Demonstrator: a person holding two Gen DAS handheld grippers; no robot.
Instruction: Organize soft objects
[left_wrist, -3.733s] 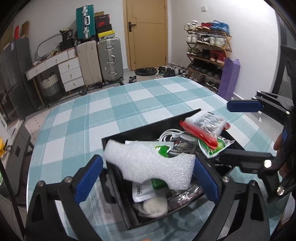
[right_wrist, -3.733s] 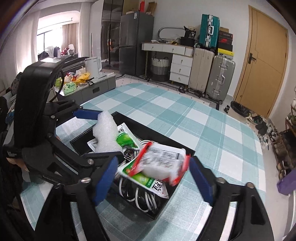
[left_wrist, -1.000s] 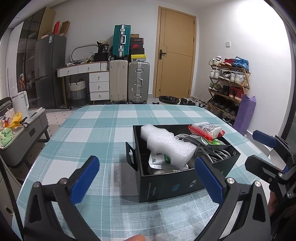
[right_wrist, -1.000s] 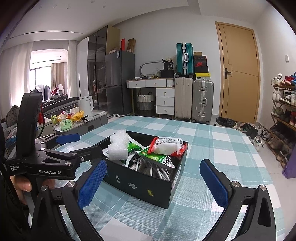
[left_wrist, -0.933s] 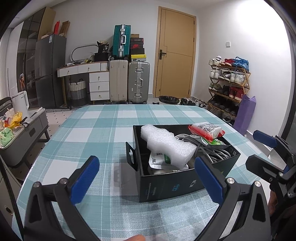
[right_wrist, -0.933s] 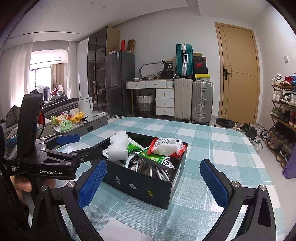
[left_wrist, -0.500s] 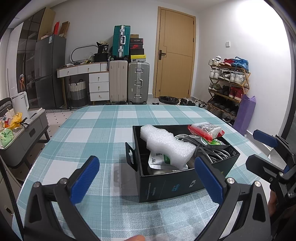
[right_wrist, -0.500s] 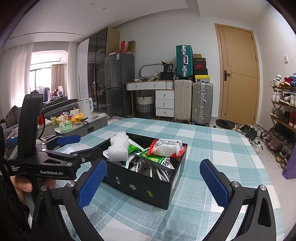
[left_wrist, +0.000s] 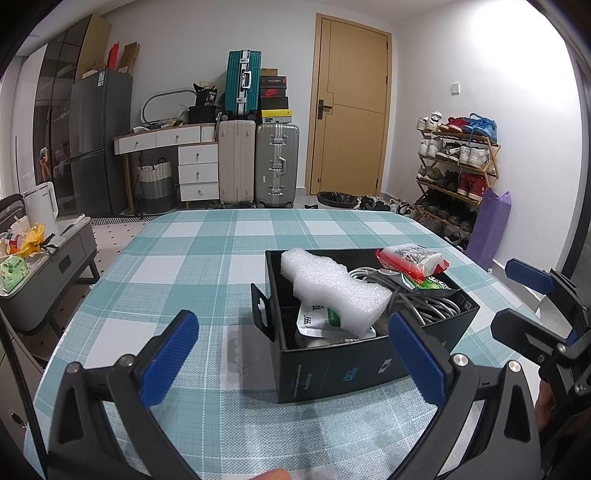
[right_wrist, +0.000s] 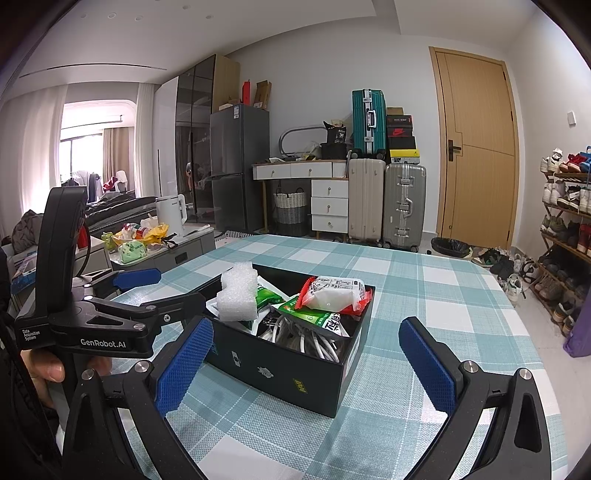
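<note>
A black box (left_wrist: 343, 369) (right_wrist: 291, 373) stands on the checked tablecloth. In it lie a white foam piece (left_wrist: 332, 291) (right_wrist: 238, 293), a red-and-white packet (left_wrist: 410, 258) (right_wrist: 332, 295), green packets (right_wrist: 314, 314) and white cables (left_wrist: 424, 299) (right_wrist: 310, 339). My left gripper (left_wrist: 295, 362) is open and empty, held back from the box's near side. My right gripper (right_wrist: 306, 362) is open and empty, also short of the box. Each gripper shows at the edge of the other's view.
The round table (left_wrist: 207, 258) has a teal checked cloth. Beyond it stand suitcases (left_wrist: 258, 158), a drawer unit, a fridge, a door (left_wrist: 351, 110) and a shoe rack (left_wrist: 458, 166). A low grey cabinet with clutter (left_wrist: 37, 258) stands to the left.
Earlier each gripper held an item over the box; the foam and the red packet now lie in it. Both grippers have let go and drawn back. In the last second nothing moved.
</note>
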